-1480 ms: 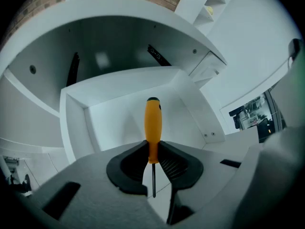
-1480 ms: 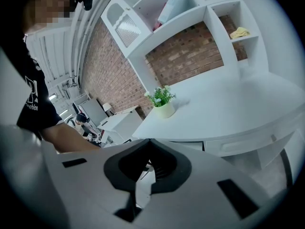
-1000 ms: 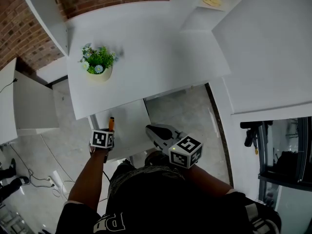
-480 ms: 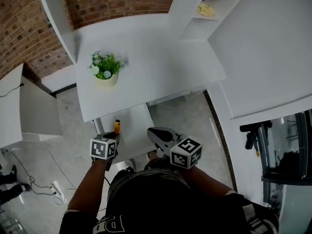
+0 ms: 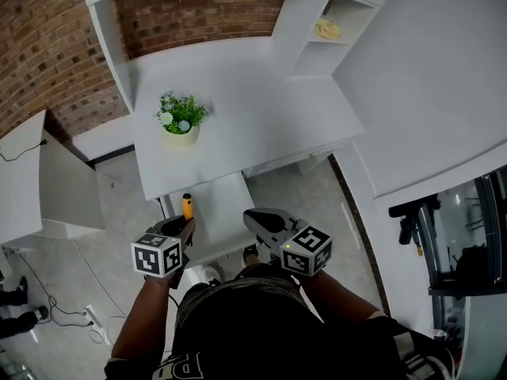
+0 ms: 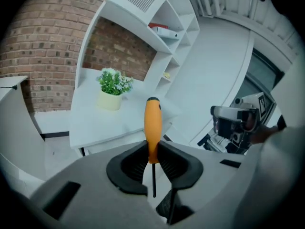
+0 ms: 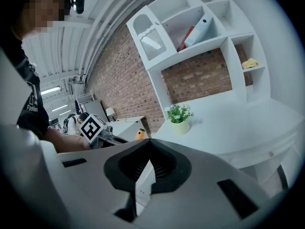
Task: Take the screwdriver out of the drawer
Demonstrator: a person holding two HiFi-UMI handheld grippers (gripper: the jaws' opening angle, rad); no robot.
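My left gripper (image 5: 183,226) is shut on an orange-handled screwdriver (image 5: 188,206), held above the open white drawer (image 5: 222,212) under the desk. In the left gripper view the screwdriver (image 6: 152,125) stands upright between the jaws of the left gripper (image 6: 152,152), handle pointing away and the thin metal shaft towards the camera. My right gripper (image 5: 250,215) hovers over the drawer's right part, shut with nothing in it. In the right gripper view the jaws of the right gripper (image 7: 148,142) meet at the tips; the left gripper's marker cube (image 7: 92,126) and the orange handle (image 7: 139,134) show at left.
A white desk (image 5: 253,125) carries a small potted plant (image 5: 181,119). White shelves (image 5: 329,30) rise at its right end against a brick wall (image 5: 47,62). A white cabinet (image 5: 47,188) stands left, cables (image 5: 87,315) lie on the floor, and a dark stand (image 5: 412,220) is right.
The left gripper with the screwdriver has drawn back a little towards the person, away from the desk. The right gripper has stayed almost still. The head camera has shifted.
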